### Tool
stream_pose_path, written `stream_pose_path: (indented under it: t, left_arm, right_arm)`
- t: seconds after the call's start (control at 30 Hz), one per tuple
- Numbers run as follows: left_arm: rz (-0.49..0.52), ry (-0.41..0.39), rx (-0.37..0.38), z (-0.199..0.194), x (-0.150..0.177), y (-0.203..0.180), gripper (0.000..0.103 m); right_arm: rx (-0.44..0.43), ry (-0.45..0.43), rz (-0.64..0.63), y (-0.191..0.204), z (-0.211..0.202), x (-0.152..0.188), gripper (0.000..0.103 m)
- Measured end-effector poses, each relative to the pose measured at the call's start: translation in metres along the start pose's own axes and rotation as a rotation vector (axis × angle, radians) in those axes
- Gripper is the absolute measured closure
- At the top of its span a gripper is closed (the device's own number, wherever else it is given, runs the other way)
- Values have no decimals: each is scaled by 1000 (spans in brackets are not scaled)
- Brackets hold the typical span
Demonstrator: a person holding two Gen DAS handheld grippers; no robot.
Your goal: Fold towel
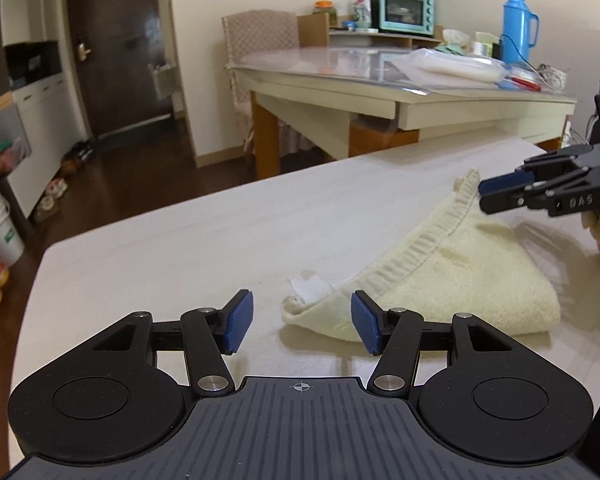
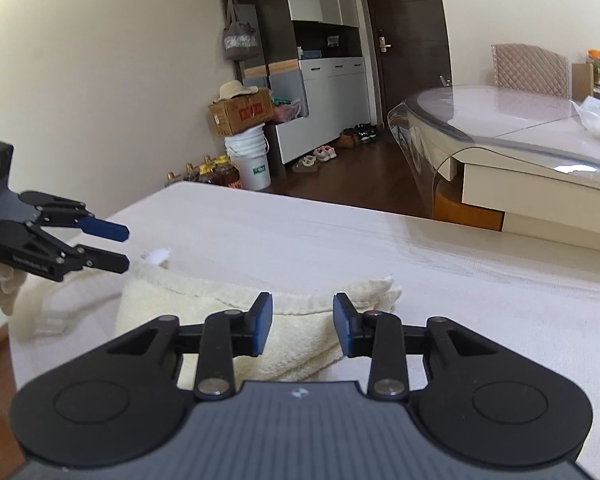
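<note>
Towel (image 1: pixel 460 280) folded on table (image 1: pixel 180 248), dining table (image 1: pixel 380 80) beyond

The towel (image 1: pixel 460 280) is pale cream-yellow with a ribbed hem, lying on an off-white worktop (image 1: pixel 220 232) with faint streaks; the left gripper (image 1: pixel 302 322) has a black frame, a dark grey ridged body and blue pads on its fingers (image 1: pixel 240 322); the right gripper (image 2: pixel 302 322) has the same black frame and blue pads; a white tag (image 1: pixel 310 286) shows at the towel's corner; beyond stand a turquoise oven (image 1: pixel 406 10), a bright blue flask (image 1: pixel 518 26), a dark brown door (image 1: pixel 116 44) and a beige quilted, diamond-patterned chair (image 2: pixel 530 70).
</note>
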State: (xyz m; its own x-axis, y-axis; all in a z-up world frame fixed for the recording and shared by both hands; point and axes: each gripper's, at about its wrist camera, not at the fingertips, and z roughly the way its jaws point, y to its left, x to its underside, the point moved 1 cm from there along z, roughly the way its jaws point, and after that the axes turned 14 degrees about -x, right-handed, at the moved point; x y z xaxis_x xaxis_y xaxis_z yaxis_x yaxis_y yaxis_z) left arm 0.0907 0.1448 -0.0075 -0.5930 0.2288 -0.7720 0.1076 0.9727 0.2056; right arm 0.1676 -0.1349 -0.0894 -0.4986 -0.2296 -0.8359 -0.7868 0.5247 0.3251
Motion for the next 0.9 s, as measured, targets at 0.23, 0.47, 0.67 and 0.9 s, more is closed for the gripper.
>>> stream_pose_path:
  t: [0.23,0.47,0.67,0.9]
  left_arm:
    - [9,-2,-9,-7,0,-7,34]
    - [-59,4,11,-20,12,-6,26]
    - [-98,8,39,-15,9,-10,24]
    - [-74,16,63,0,3,-15,42]
  right_arm:
    - [14,18,-11,-6,4,1,66]
    - [64,7,-71,-9,-7,-9,66]
    - [90,-24,-67,-15,-14,-8,64]
    - [44,-59,122,-43,-25,-8,61]
